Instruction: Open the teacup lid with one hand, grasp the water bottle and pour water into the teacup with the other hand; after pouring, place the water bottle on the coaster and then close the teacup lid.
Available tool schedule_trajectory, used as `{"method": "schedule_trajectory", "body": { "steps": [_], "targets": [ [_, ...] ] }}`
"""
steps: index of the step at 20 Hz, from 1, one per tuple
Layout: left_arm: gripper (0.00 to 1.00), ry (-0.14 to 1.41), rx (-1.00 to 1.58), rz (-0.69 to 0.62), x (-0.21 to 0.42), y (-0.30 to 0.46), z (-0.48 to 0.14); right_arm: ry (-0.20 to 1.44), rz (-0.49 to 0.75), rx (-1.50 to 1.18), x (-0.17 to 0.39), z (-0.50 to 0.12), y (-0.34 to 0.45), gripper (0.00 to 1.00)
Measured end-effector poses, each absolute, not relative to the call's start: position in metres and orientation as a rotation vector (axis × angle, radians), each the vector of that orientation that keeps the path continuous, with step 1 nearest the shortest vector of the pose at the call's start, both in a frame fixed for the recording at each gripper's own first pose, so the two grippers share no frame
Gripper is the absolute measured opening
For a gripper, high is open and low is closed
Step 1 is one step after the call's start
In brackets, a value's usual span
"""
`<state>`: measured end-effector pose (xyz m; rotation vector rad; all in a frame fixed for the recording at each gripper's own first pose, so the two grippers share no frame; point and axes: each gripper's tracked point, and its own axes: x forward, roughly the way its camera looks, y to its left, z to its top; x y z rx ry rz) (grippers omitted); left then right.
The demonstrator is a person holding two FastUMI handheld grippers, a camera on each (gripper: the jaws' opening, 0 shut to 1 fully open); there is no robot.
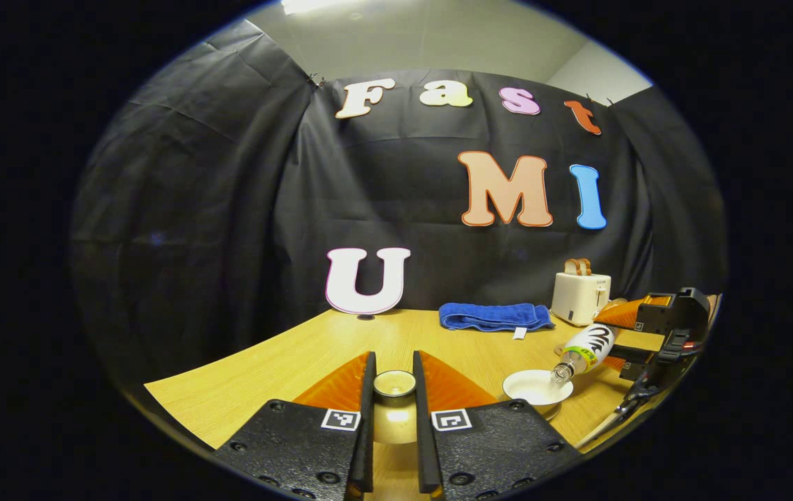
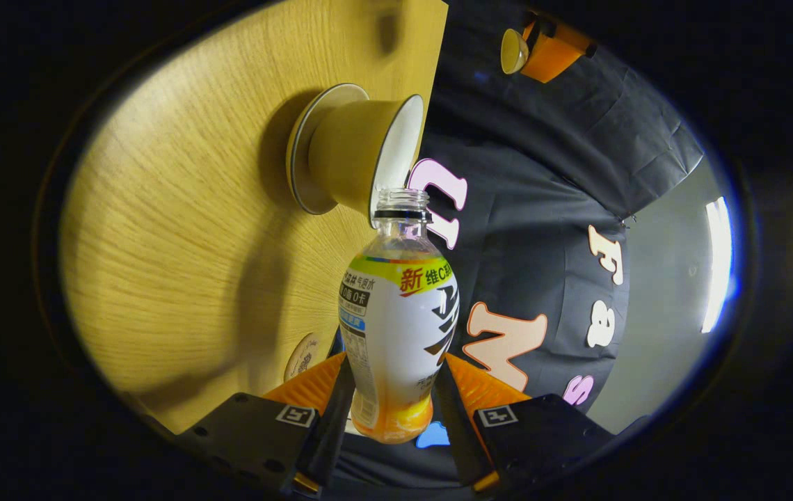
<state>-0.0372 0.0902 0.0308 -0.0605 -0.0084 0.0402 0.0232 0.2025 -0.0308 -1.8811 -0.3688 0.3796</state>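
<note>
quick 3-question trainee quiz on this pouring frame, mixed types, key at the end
1. True or false: the clear plastic water bottle with a white label stands upright on the wooden table.
2. Which gripper holds the small round teacup lid? A) left gripper B) right gripper C) neither
3. Fill in: the bottle's uncapped mouth points at the rim of the tan ___ with a white inside.

Key:
1. False: it is tipped over, clamped in the right gripper.
2. A
3. teacup, on its saucer. Behind it on the table lie a folded blue towel and a white toaster.
</note>
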Motion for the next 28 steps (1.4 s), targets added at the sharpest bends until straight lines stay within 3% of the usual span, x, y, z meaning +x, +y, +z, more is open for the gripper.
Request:
{"method": "schedule_trajectory", "body": {
  "steps": [28],
  "targets": [
    [0.23, 0.009, -0.092, 0.026, -0.036, 0.086, 0.024, -0.511, 0.465, -2.145, 0.03, -0.006, 0.229, 0.68]
  ]
}}
